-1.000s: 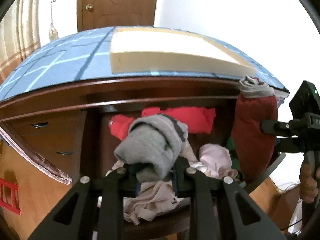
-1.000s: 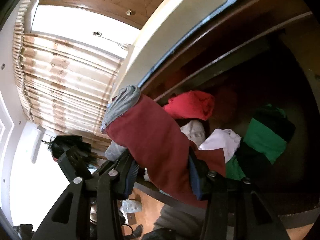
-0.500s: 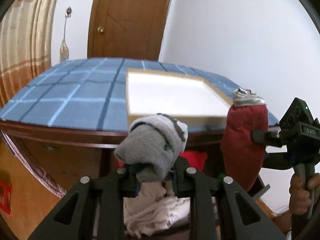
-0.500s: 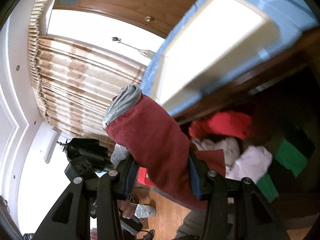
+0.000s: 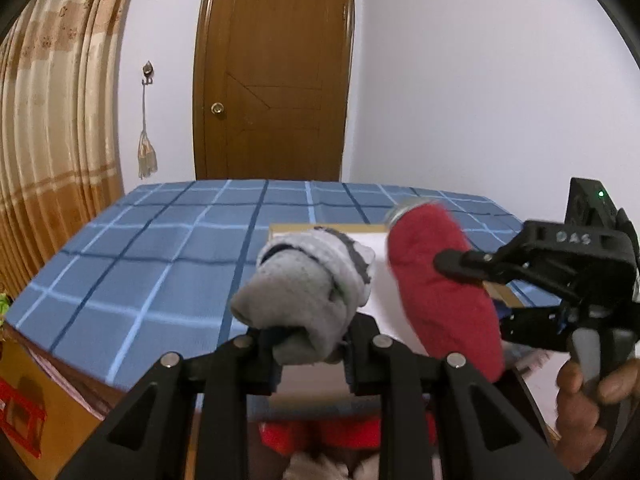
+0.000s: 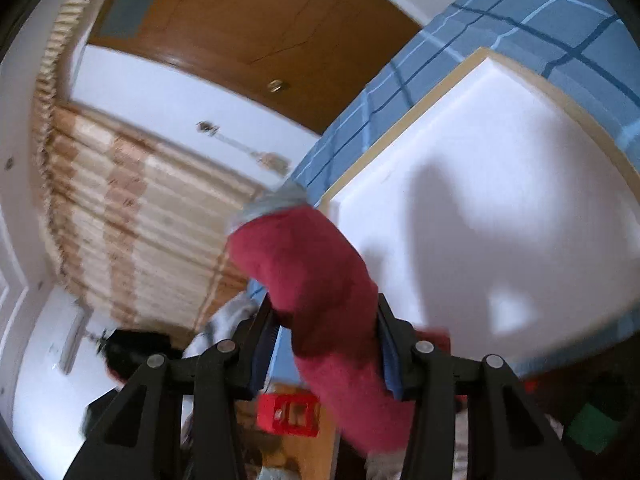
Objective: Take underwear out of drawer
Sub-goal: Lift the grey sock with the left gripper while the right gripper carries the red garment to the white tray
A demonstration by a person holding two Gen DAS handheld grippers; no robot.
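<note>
Left tool (image 5: 308,354) clamps grey underwear (image 5: 306,292); right tool (image 6: 326,344) grips red pair (image 6: 320,280).

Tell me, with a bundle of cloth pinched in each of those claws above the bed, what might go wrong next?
The grey rolled underwear sits in the left gripper by its lower end only, so it could slip out. The red rolled underwear hangs well beyond the right gripper on both sides and might unroll or sag. The two bundles are close together over the white board, so they could bump on set-down.
</note>
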